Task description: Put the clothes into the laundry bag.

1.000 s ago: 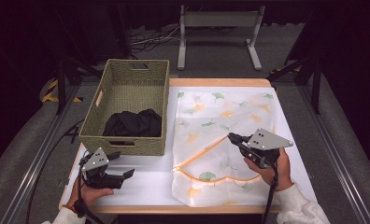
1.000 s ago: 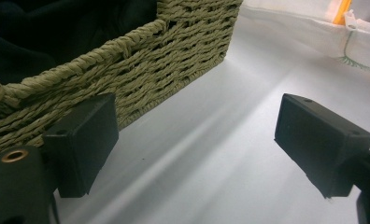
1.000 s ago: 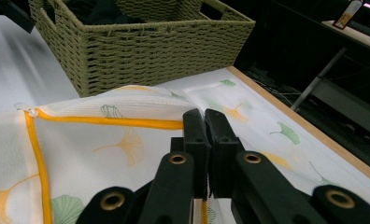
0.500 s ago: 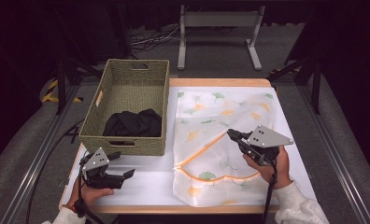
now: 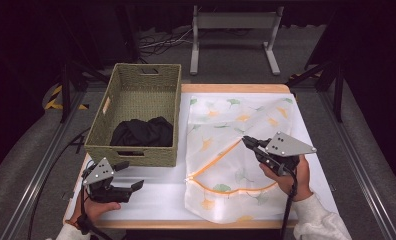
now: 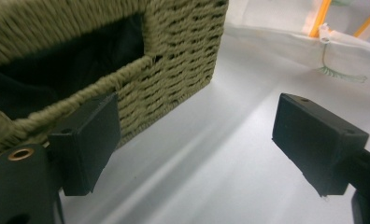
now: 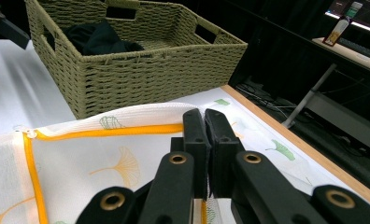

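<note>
High view over a white table: a woven basket [image 5: 136, 117] stands at the left, with a dark garment [image 5: 142, 132] lying inside it, and a white mesh laundry bag [image 5: 236, 150] with an orange zipper [image 5: 213, 160] lies flat just right of the basket. The likeliest trouble, as I judge it, is the thin mesh slipping from the right gripper [image 5: 251, 142], whose bite looks small, so any lift could drop the flap or drag the whole bag away from the basket. That gripper's jaws are pressed together, and in the right gripper view [image 7: 205, 140] a shred of mesh seems pinched between them at the bag's opening. The left gripper [image 5: 128, 177], in front of the basket's near wall, has its jaws spread wide and holds nothing; one pad [image 6: 87, 140] sits close to the wicker, and I cannot tell if they touch
</note>
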`<state>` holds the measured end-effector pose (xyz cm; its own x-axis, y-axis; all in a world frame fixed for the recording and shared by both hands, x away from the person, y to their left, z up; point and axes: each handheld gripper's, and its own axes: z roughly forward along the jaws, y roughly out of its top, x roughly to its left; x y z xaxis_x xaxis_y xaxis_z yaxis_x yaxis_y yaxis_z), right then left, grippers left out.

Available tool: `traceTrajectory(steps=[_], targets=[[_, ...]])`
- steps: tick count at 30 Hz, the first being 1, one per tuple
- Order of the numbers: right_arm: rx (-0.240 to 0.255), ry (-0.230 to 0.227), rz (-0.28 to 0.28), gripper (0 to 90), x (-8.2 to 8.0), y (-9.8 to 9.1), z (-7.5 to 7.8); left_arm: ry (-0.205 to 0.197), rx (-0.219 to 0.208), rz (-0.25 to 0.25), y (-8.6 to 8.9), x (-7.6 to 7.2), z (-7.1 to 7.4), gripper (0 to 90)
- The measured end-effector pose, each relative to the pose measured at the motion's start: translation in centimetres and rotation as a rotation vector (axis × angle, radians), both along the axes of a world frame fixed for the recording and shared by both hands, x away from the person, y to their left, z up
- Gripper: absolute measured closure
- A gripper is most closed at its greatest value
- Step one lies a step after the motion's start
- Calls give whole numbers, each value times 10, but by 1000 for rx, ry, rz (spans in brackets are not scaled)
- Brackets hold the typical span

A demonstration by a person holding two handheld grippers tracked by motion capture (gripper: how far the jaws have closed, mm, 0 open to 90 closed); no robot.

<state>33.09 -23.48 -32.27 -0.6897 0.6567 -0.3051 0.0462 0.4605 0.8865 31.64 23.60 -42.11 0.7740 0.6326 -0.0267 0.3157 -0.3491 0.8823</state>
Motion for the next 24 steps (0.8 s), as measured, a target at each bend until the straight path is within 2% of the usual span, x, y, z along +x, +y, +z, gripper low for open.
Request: traceTrajectory(steps=[2,3,8,13,15,16,19,24], targets=[[3,2,-1,888,0,-2,-1,-39,-7,-6,0,-4,11,159],[3,2,-1,888,0,-2,-1,-39,-7,-6,0,-4,11,158],[-2,10,3,889,1,-1,-3,-99,-25,1,5,-6,33,134],[0,17,7,888,1,-2,-5,-146,-27,12,11,1,59,108],[0,19,8,888,1,-2,-5,-151,-19,10,11,3,62,99],[-1,20,8,888,1,-2,-5,-164,-3,8,10,7,68,99],[-7,27,10,888,1,-1,-7,-168,28,2,8,24,81,92],[-6,30,11,889,1,-2,-7,-153,46,1,6,48,89,79]])
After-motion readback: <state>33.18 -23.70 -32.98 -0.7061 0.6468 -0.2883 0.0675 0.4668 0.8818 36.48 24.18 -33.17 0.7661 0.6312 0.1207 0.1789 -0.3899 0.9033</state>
